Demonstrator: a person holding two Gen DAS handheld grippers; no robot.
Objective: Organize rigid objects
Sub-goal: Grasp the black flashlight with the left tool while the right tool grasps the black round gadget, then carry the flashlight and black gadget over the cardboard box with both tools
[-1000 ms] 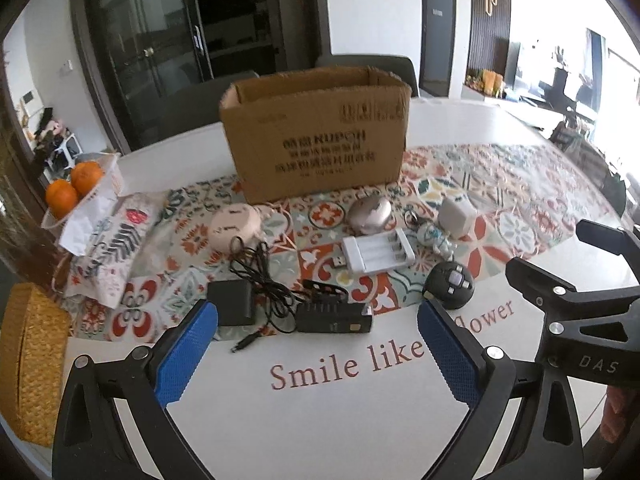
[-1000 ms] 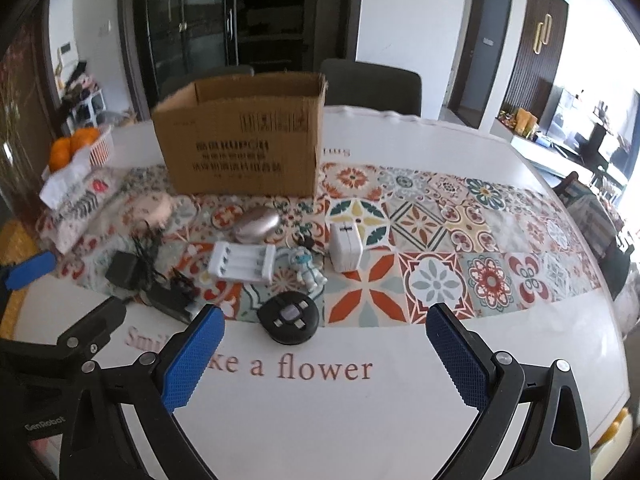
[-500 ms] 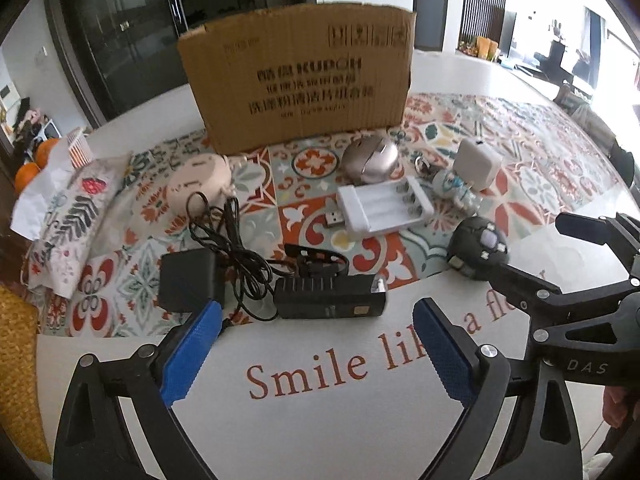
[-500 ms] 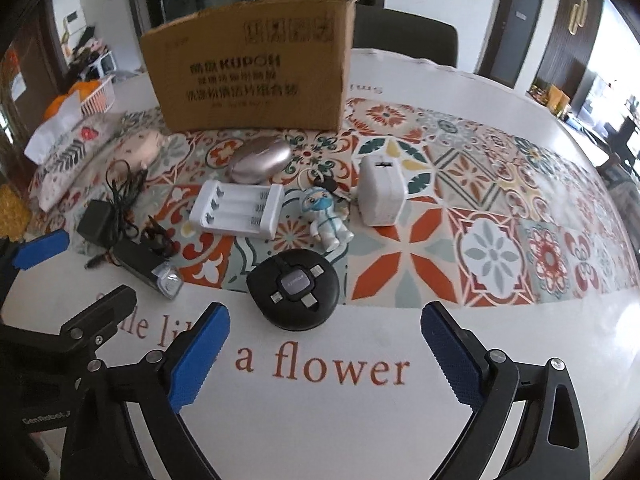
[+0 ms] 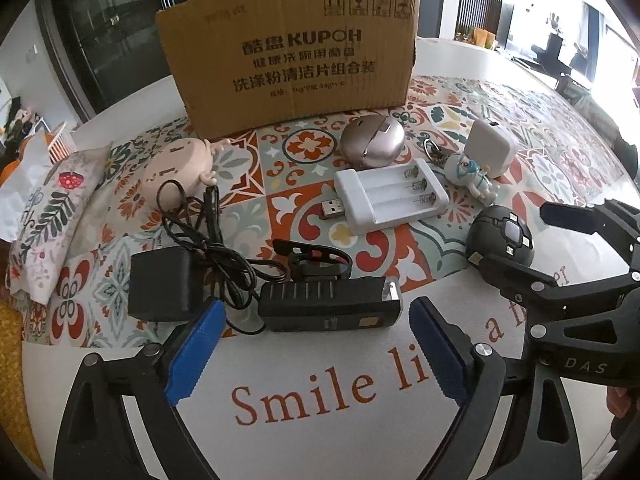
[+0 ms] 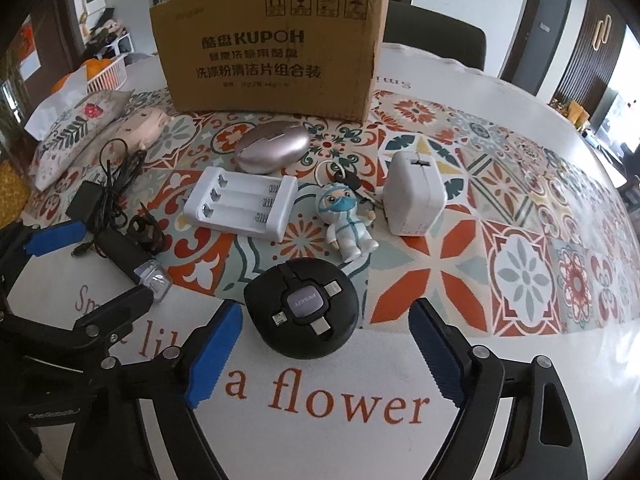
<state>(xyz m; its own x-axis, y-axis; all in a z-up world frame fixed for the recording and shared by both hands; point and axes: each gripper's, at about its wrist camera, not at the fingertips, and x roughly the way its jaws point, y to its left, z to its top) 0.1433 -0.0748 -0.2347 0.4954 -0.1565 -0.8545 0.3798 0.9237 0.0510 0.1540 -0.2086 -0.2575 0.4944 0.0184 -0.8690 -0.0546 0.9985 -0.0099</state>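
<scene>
Around us a dim room with dark glass doors; our white surface carries a patterned tile cloth and a cardboard box. Our left claw stands spread, jaws just closing, before the black flashlight; our right claw, likewise, flanks the round cable hub without touching.

The box is matt brown corrugated cardboard, printed in black. The mouse has a smooth, satiny metallic sheen. The charger is glossy white plastic with wire springs. The torch is matt black ribbed plastic. The cloth is smooth and printed. The pads are ridged blue rubber.
</scene>
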